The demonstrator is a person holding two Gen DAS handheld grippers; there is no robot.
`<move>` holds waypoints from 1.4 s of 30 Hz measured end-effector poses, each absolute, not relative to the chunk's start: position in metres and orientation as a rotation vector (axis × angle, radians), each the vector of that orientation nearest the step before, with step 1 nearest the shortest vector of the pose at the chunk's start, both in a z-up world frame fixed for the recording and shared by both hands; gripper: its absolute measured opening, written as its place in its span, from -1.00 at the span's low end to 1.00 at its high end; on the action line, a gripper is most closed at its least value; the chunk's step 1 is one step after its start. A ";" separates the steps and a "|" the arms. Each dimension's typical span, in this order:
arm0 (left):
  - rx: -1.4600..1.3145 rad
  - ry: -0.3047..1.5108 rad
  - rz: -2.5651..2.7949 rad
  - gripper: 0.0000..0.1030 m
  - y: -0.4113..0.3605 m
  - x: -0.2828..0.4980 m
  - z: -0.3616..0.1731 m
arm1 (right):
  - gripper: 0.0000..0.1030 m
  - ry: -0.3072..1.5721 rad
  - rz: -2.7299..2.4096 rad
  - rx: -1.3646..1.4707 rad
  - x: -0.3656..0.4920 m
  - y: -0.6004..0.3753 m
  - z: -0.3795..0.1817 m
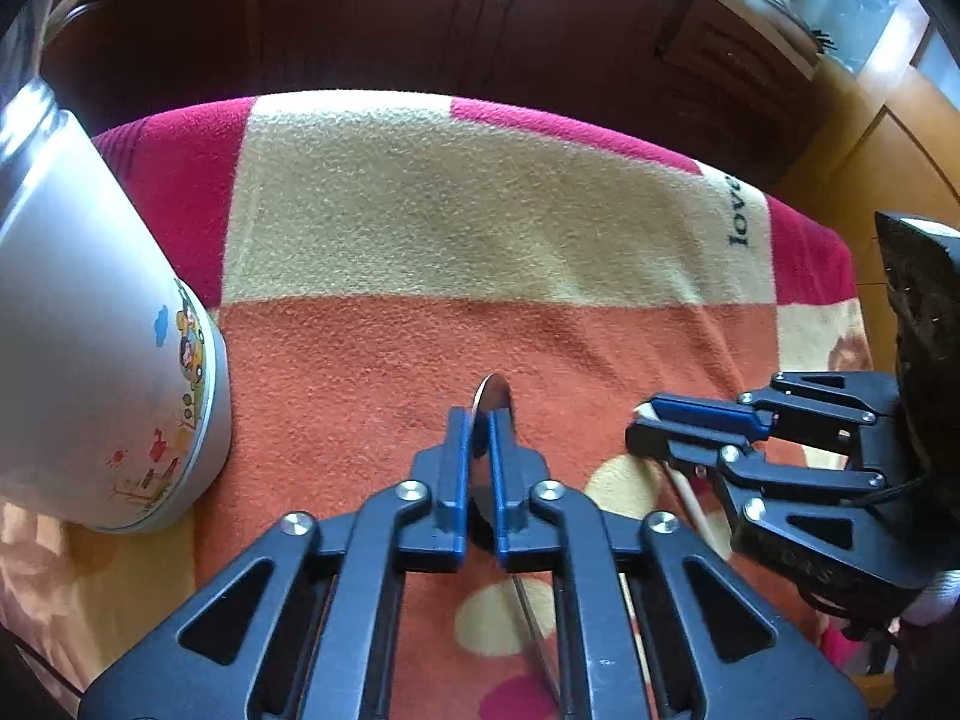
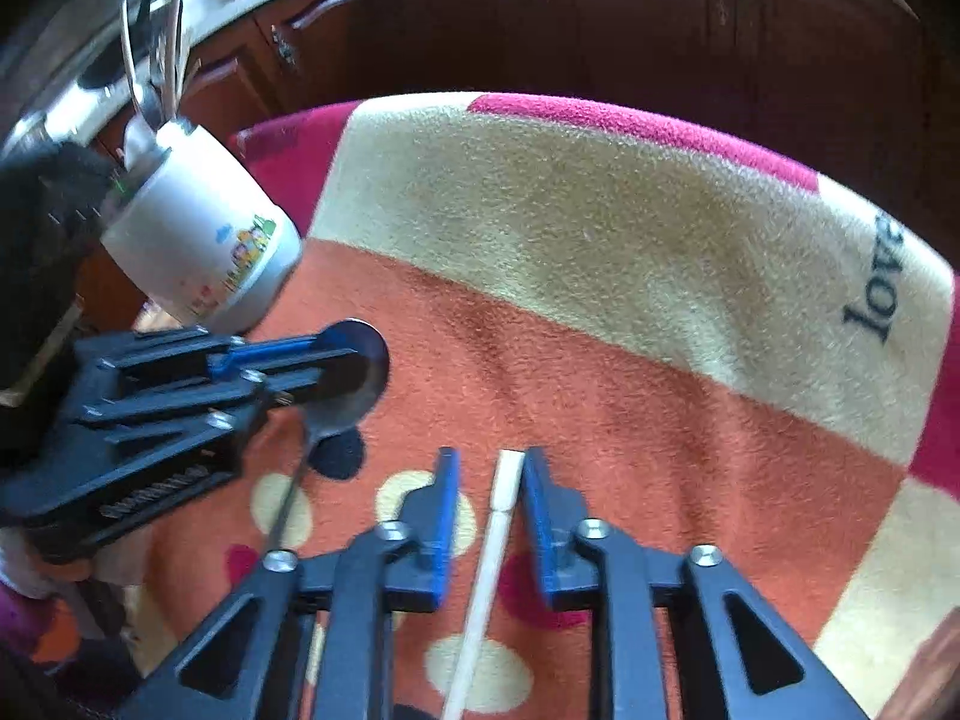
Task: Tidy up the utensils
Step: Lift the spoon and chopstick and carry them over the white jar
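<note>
1. A metal spoon is standing on edge between the blue fingers of the left gripper. The fingers are pressing closed on its bowl, which is poking out past their tips, while its thin handle is running back under the gripper body.
2. From the right wrist view, the same spoon is showing its round bowl, low over the orange part of the blanket, with the left gripper reaching in from the left edge and clamping it.
3. A white chopstick is lying between the fingers of the right gripper. Those fingers are standing narrowly apart: the chopstick's square end is resting against the right-hand finger, while a gap is showing between it and the other finger.
4. In the left wrist view, the right gripper is coming in from the right, just beside the left one, its tips pointing toward the spoon.
5. A white cup with a cartoon print is standing on the blanket to the left, near the left gripper but apart from it. In the right wrist view, the cup is holding several utensils upright.
6. A fleece blanket in cream, pink and orange blocks, with the word "love" printed on it, is covering the surface under everything.
7. Dark wooden cabinets are filling the background.
</note>
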State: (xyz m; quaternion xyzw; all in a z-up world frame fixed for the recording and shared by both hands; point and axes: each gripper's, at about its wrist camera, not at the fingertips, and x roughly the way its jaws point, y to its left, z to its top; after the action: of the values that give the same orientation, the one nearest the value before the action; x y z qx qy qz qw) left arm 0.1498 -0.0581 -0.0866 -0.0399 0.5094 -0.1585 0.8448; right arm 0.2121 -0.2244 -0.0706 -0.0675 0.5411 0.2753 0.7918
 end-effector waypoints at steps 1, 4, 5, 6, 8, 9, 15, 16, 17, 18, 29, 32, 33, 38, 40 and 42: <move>-0.088 1.071 -0.337 -0.98 -0.057 0.147 -0.084 | -0.84 1.161 0.589 -0.148 0.211 -0.225 -0.070; -0.102 1.050 -0.345 -0.99 -0.053 0.137 -0.075 | -0.84 1.133 0.585 -0.105 0.207 -0.233 -0.061; -0.110 1.044 -0.346 -0.99 -0.052 0.133 -0.072 | -0.85 1.115 0.590 -0.070 0.203 -0.238 -0.054; -0.115 1.040 -0.348 -0.99 -0.052 0.131 -0.069 | -0.86 1.100 0.592 -0.045 0.201 -0.241 -0.049; -0.126 1.022 -0.352 -0.99 -0.050 0.123 -0.061 | -0.87 1.070 0.603 -0.011 0.194 -0.247 -0.037; -0.134 1.007 -0.355 -0.99 -0.047 0.118 -0.054 | -0.87 1.054 0.606 0.004 0.191 -0.249 -0.031; -0.153 0.936 -0.364 -0.99 -0.039 0.090 -0.022 | -0.87 0.977 0.628 0.088 0.173 -0.258 0.005; -0.153 0.927 -0.363 -0.99 -0.036 0.086 -0.017 | -0.87 0.967 0.631 0.095 0.170 -0.259 0.009; -0.153 0.920 -0.362 -0.99 -0.035 0.084 -0.014 | -0.87 0.954 0.635 0.106 0.166 -0.260 0.016; -0.152 0.909 -0.359 -0.99 -0.033 0.079 -0.009 | -0.88 0.948 0.636 0.109 0.164 -0.260 0.019; -0.164 0.821 -0.326 -0.99 -0.011 0.046 0.029 | -0.88 0.872 0.657 0.065 0.138 -0.234 0.061; -0.169 0.795 -0.319 -0.99 -0.003 0.039 0.041 | -0.88 0.844 0.669 0.051 0.132 -0.228 0.075; -0.170 0.787 -0.314 -0.99 -0.001 0.037 0.045 | -0.88 0.834 0.673 0.046 0.131 -0.228 0.081; -0.174 0.753 -0.285 -0.99 0.014 0.031 0.060 | -0.88 0.798 0.690 0.026 0.127 -0.216 0.099; -0.178 0.743 -0.274 -0.99 0.019 0.030 0.064 | -0.88 0.784 0.699 0.016 0.127 -0.208 0.106; -0.185 0.734 -0.264 -0.99 0.026 0.030 0.069 | -0.88 0.772 0.706 0.010 0.127 -0.203 0.112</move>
State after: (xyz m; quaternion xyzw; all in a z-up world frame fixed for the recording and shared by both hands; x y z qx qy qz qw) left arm 0.0297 0.0258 0.0689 -0.0902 0.3572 -0.1285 0.9207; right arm 0.1266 -0.2028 0.1118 0.0046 0.3686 0.3371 0.8663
